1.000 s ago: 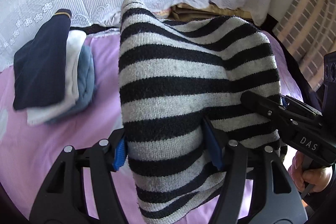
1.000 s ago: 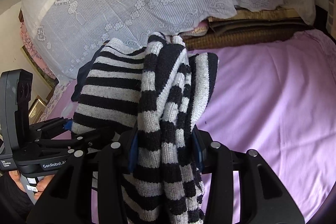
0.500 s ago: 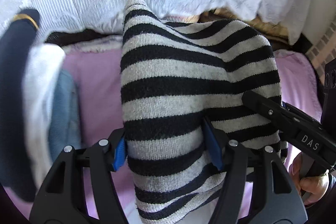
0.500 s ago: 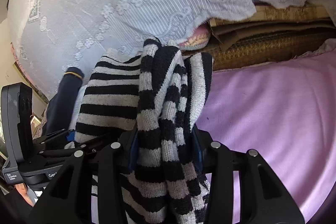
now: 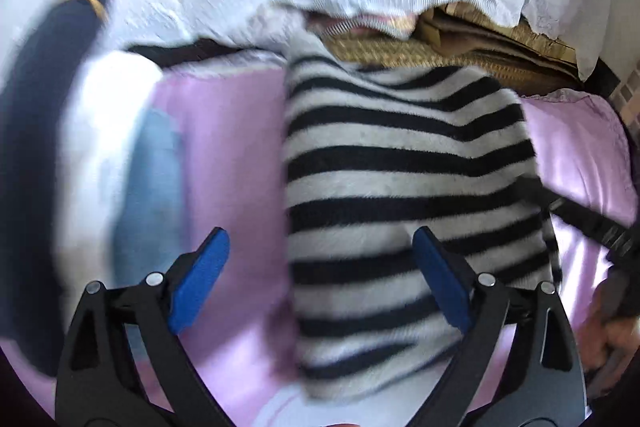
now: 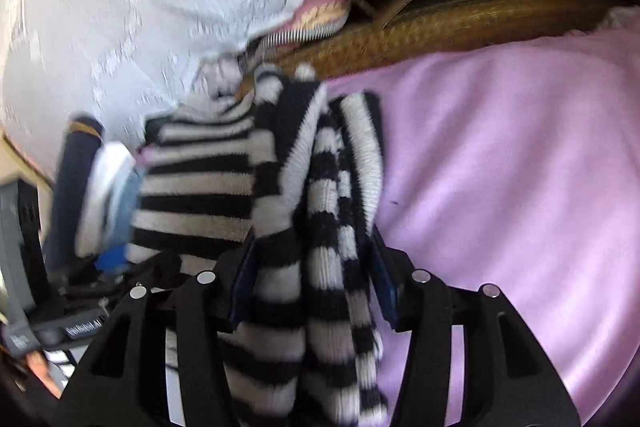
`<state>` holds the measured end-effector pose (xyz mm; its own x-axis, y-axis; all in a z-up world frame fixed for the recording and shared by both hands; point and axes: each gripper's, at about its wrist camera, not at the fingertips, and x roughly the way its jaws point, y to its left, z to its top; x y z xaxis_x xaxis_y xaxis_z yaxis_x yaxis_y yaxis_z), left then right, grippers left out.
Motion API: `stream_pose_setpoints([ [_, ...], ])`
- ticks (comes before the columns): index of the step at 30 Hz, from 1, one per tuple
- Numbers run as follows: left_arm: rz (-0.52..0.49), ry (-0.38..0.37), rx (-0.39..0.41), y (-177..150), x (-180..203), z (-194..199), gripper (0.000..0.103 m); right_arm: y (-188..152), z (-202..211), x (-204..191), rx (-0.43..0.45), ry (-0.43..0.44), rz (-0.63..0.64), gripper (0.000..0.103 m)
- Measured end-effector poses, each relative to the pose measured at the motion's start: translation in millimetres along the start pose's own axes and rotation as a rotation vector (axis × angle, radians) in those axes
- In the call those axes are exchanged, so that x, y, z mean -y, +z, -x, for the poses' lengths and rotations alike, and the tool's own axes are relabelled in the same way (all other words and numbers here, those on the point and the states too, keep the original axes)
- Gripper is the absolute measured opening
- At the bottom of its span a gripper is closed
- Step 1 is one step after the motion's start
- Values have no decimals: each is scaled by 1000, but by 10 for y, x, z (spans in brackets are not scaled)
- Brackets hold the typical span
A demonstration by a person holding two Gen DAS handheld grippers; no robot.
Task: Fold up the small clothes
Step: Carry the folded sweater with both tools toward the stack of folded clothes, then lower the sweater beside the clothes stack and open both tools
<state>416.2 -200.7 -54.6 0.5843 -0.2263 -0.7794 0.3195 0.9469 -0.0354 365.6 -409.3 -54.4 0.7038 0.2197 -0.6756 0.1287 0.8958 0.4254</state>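
Left tool [image 5: 320, 279] opening wide, pads clear of the striped sweater [image 5: 400, 187] lying btwn them on the pink bedsheet [image 5: 232, 147]. Right tool [image 6: 310, 291] easing open too, bunched sweater still btwn its pads. Folded pile [image 5: 92, 167] just left.

Folded clothes pile [image 5: 100, 163] at left: motion-blurred, garment types indeterminate. Striped sweater [image 5: 400, 187]: lower hem cut off by frame edge. Right gripper [image 6: 312, 287]: sweater folds hide the contact at its opening fingers [image 6: 242, 283].
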Motion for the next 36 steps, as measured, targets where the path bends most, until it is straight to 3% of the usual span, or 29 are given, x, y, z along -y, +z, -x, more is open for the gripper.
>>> stream_pose_setpoints([
  [3,14,-3,6,-130,-88,215,93,-97,364,-142,71,11,66,51],
  [6,30,24,-51,-215,-106,105,93,-257,519,-337,97,10,162,49],
  [9,52,59,-108,-290,-119,-93,96,-349,277,-366,14,-84,210,42],
  [11,42,71,-114,-312,-89,-149,100,-392,32,-192,-39,-146,177,38],
  [13,7,116,-102,-330,-23,-165,101,-414,-43,-81,-45,-186,171,55],
  [14,-3,129,-97,-342,-7,-162,101,-414,-55,2,-55,-166,128,62],
  [16,15,127,-109,-350,-31,-128,101,-377,-48,159,-89,-103,5,63],
  [18,41,106,-129,-344,-56,-80,99,-372,40,94,-82,-114,10,62],
  [23,-7,123,-118,-409,54,261,97,-464,444,-184,-59,-160,92,61],
  [36,-16,104,-82,-711,256,1270,97,-977,1248,-643,-73,-111,96,61],
])
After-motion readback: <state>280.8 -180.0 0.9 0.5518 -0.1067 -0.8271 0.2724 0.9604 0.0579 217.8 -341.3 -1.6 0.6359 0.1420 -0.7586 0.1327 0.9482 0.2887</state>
